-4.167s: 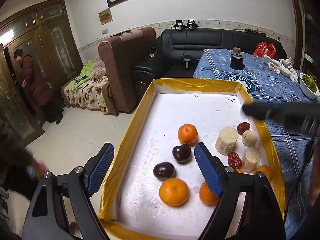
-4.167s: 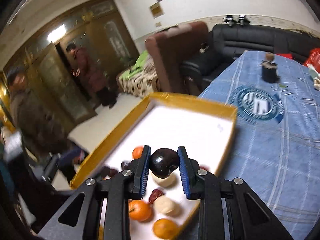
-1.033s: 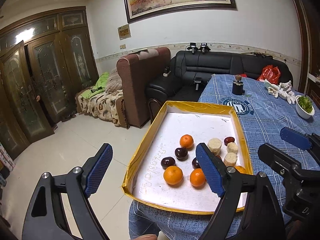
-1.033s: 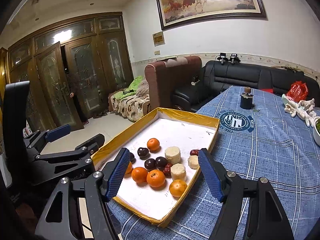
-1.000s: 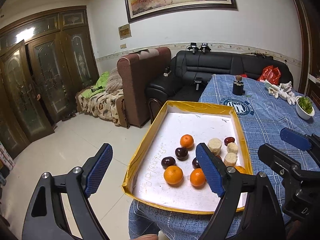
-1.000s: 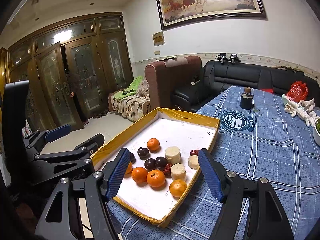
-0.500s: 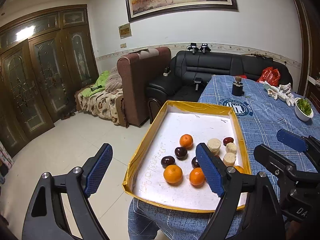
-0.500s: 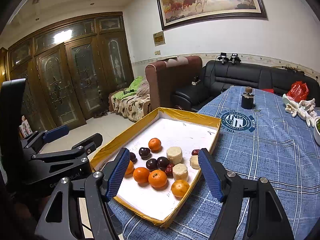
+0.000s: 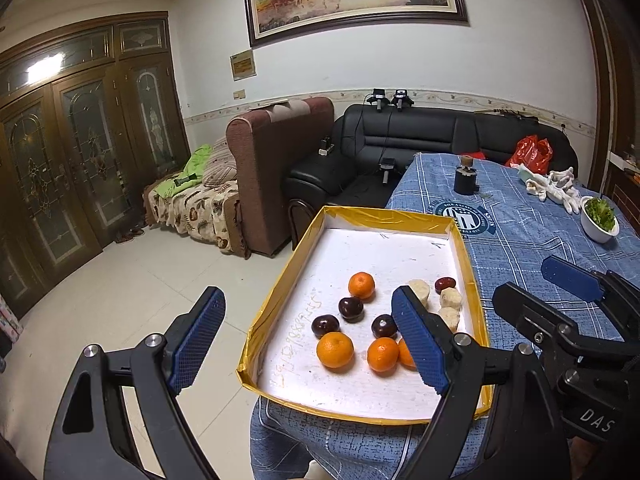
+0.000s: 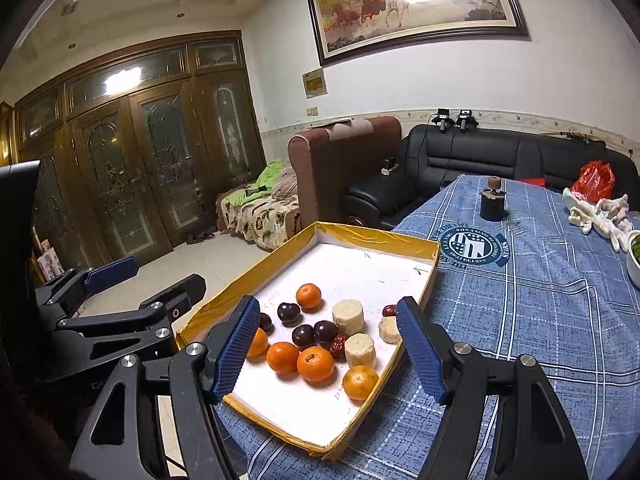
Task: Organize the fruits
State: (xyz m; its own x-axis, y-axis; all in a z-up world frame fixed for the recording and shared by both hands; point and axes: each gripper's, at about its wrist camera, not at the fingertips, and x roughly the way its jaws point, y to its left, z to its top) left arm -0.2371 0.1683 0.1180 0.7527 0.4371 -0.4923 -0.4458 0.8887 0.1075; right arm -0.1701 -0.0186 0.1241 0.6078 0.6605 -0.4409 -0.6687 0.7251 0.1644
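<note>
A gold-rimmed white tray [image 9: 280,292] [image 10: 416,256] lies at the near left corner of the blue-clothed table. In it are several oranges [image 9: 335,349] [image 10: 315,363], several dark plums [image 9: 351,307] [image 10: 325,331], red dates [image 9: 445,283] [image 10: 339,345] and pale cut pieces [image 9: 451,298] [image 10: 348,316]. My left gripper [image 9: 307,344] is open and empty, held back from the tray's near left corner. My right gripper [image 10: 328,354] is open and empty, held above the tray's near end. Each gripper shows in the other's view.
On the blue cloth [image 10: 540,300] farther back stand a black jar [image 9: 465,179] [image 10: 493,202], white gloves [image 9: 554,186] [image 10: 600,216] and a white bowl of greens [image 9: 599,219]. A brown armchair [image 9: 280,160] and black sofa [image 9: 420,136] stand behind. Tiled floor [image 9: 120,288] lies left.
4.2 s ago my right gripper held a dark plum over the tray; now it is open and empty. Both grippers have pulled back from the tray. The views have hardly shifted over the last second.
</note>
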